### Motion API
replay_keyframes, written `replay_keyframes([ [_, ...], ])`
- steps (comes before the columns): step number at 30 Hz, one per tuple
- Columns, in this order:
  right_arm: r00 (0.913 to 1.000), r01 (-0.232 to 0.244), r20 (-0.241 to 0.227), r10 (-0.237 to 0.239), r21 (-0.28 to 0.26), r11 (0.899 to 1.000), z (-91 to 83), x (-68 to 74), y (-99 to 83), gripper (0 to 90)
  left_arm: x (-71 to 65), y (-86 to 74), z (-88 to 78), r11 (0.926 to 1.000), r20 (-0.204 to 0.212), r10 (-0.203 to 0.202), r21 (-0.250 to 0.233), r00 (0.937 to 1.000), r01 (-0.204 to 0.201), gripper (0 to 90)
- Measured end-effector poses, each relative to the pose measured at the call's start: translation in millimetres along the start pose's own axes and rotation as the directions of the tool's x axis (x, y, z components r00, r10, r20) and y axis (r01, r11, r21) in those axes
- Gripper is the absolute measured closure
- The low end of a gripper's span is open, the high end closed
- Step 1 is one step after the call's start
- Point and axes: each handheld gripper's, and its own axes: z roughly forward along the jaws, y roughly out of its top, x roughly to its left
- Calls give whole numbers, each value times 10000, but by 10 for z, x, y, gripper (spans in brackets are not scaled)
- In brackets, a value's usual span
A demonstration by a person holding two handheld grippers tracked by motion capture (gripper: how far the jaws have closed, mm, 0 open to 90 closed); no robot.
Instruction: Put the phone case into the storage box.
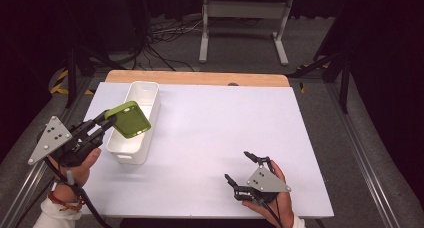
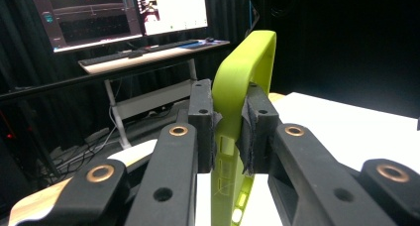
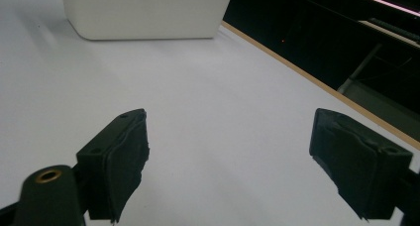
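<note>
Left gripper (image 1: 111, 116): jaws clamped on the rim of a lime-green phone case (image 1: 129, 119), matte, rubbery, rounded corners. Case is held in the air, tilted, over the near end of a white plastic bin (image 1: 143, 90), a long rounded-rectangle tub with smooth glossy walls. Left gripper view: ribbed black pads (image 2: 257, 132) pinch the case (image 2: 242, 82) edge-on, so its thin wall and cut-outs show; behind it a desk with lit monitors (image 2: 119, 13).

Right gripper (image 1: 244, 168): jaws spread wide, nothing between them, resting low near the table's front edge, well apart from the bin. Right gripper view: coarse, chewed-looking black pads (image 3: 124, 156) over the white table sheet (image 3: 208, 102), wooden table edge (image 3: 297, 72) beyond, bin (image 3: 143, 10) seen side-on.
</note>
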Motion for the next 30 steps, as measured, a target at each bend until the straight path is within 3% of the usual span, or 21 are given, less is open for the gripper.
replay_keyframes([
  [30,9999,-104,-54,103,-105,9999,-14,-29,11,164,147,-81,154,9988,-331,142,481,9994,-126,784],
])
